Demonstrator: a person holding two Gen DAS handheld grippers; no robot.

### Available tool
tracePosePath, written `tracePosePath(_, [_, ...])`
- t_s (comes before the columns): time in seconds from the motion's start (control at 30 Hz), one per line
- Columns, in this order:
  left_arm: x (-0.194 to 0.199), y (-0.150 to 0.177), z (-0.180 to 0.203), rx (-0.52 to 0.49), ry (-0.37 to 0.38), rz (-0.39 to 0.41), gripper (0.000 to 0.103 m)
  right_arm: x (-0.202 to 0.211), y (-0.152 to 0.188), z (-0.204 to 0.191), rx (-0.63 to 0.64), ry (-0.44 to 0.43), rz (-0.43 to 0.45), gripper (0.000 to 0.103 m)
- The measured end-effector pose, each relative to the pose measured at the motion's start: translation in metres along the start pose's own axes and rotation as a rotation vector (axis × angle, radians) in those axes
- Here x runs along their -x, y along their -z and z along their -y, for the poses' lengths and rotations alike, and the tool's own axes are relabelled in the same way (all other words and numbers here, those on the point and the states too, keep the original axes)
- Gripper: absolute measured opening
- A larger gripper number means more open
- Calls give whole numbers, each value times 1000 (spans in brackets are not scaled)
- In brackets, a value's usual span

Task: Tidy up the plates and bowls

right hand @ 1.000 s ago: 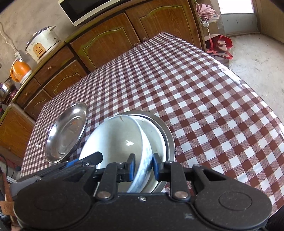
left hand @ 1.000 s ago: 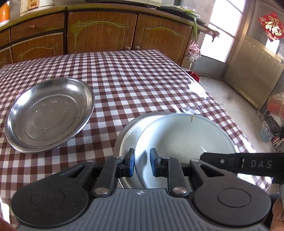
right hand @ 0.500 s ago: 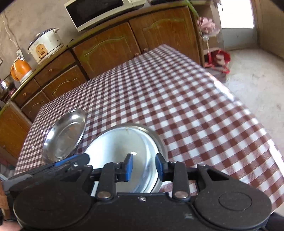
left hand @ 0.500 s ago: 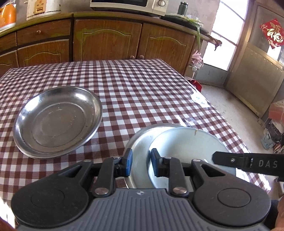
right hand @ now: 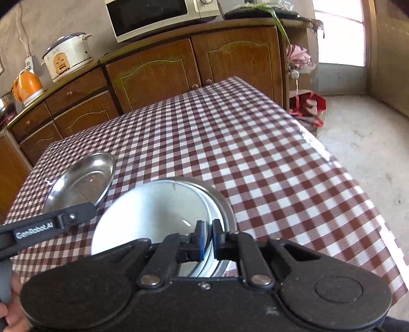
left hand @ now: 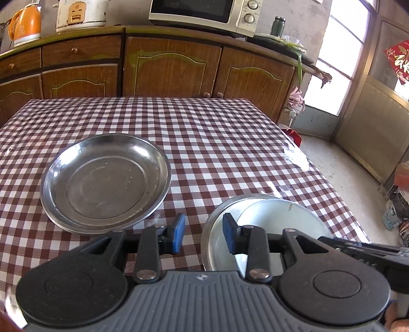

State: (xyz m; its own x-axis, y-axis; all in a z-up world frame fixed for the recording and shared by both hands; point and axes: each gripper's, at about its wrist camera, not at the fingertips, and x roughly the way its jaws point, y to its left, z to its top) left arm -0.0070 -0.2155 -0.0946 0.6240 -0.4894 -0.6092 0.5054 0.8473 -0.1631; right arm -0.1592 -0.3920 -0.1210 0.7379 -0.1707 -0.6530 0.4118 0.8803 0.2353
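White bowl (right hand: 153, 214): nested in steel plate (right hand: 222, 204) at bench (left hand: 230, 143) edge. Rigid, glazed, slippery, breakable; I'd take the rim. My right gripper (right hand: 207, 236) jaws just clamped that rim; left gripper (left hand: 203, 236) jaws parting, empty.

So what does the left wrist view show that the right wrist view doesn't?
Left only: the fingers of the left gripper apart, just opening, nothing between them; a green bottle beside the microwave. Right only: the right gripper shut on the white dish's rim. Both: the empty steel plate, the white dish lying in a second steel plate, the checked tablecloth.
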Motion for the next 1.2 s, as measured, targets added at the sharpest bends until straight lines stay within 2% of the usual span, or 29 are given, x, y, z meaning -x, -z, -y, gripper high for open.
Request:
tracePosePath(0.2, [3,1,1,-5,-1,2,38,-2,0,4,-9,-18,6,9])
tracePosePath(0.33, [5,0,3,-16,-2,9,43,11,-5,5,-18,-12,39,21])
tracePosePath(0.37, [5,0,4,-17,1,9,45,14,-6,3,-12,-11,47,44])
tracePosePath(0.43, [6,0,6,-25,4,9,48,20,-7,1,0,-1,70,69])
tracePosePath(0.47, [6,0,7,-28,3,9,52,22,-8,-1,7,4,80,76])
tracePosePath(0.6, [9,1,9,-42,2,16,62,22,-7,-2,19,11,73,78])
tracePosePath(1.0, [3,3,9,-64,-14,-1,91,11,-2,20,-59,-3,17,79])
tracePosePath(1.2, [-11,7,9,-81,-13,-43,94,-1,2,28,-97,-30,-20,79])
